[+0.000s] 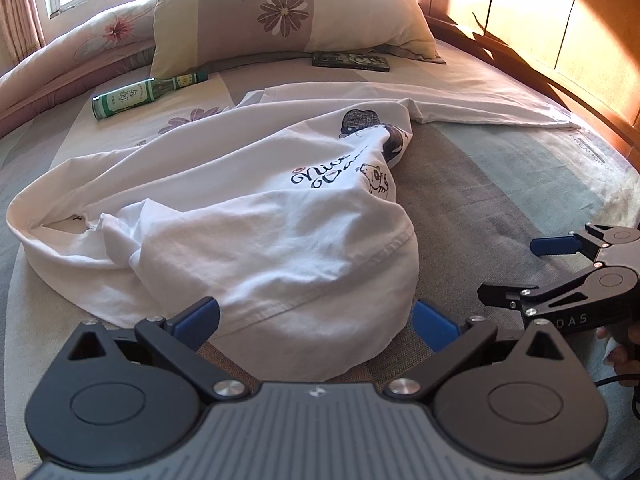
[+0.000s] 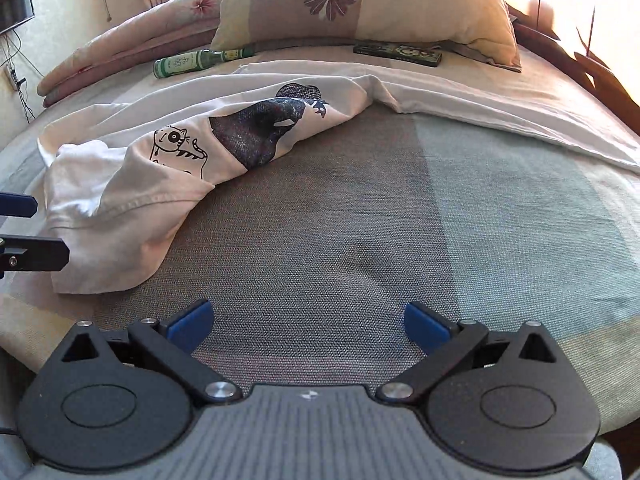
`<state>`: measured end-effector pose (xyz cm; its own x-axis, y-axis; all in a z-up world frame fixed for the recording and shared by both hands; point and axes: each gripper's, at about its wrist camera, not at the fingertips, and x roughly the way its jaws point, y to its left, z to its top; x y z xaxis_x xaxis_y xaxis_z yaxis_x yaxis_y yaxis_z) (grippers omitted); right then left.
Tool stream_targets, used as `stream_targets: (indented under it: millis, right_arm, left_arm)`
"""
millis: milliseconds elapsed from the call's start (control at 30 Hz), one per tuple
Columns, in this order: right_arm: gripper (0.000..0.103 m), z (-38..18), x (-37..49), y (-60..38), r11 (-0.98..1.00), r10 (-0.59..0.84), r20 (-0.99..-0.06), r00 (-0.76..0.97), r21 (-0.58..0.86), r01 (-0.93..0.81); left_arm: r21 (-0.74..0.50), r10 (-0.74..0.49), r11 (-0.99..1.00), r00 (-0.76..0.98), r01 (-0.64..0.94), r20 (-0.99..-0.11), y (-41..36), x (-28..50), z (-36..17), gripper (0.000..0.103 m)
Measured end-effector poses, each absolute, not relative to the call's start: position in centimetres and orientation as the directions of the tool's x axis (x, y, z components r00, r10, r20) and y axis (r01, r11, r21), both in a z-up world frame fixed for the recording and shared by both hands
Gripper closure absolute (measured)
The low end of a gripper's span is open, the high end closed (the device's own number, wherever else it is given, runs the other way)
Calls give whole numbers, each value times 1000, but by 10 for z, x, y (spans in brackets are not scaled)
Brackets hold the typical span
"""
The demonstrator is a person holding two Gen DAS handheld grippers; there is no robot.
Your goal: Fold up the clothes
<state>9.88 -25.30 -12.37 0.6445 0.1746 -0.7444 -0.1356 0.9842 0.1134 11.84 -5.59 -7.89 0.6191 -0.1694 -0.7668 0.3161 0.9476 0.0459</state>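
White printed tee [image 1: 224,216], crumpled, unfolded, lying on bed.

My left tongs [image 1: 316,320] are spread wide, blue pads far apart and gripping nothing. My right tongs [image 2: 306,322] are just as wide and empty. From the left wrist camera, the right tongs sit off to the right, a hand [image 1: 624,350] on their handle.

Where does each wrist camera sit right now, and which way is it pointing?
Left wrist: on the open left gripper, facing the crumpled white T-shirt and pillow; the right gripper and a hand show.
Right wrist: on the open right gripper, over bare bed cover, facing the pillow; the left gripper's tips show at left.
Shared: T-shirt, pillow, green bottle.
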Motion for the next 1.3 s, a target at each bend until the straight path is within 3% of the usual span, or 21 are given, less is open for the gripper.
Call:
stream_targets:
  millis: [333,600,933,1300]
  right_arm:
    - [0,-133,90,-246,985,150,-699,699,46,-166]
    - [0,-134,86,-250,979,180,-679,711,56,-195]
    - [0,-135,90,-252,979,188,-672,716,68,-192]
    - [0,-137,90,-252,980,184,-668,721,68,-187]
  left_arm:
    - [243,-158,850,667,467,-728,-120,159,-80,1]
    - [430,5,765,663,479,-748,-145,187,-107,0]
    - [373,19,847,679,379,-734,-89,215,-74,0]
    - [387,167,890,617,240,-769,-15,276,-88,0]
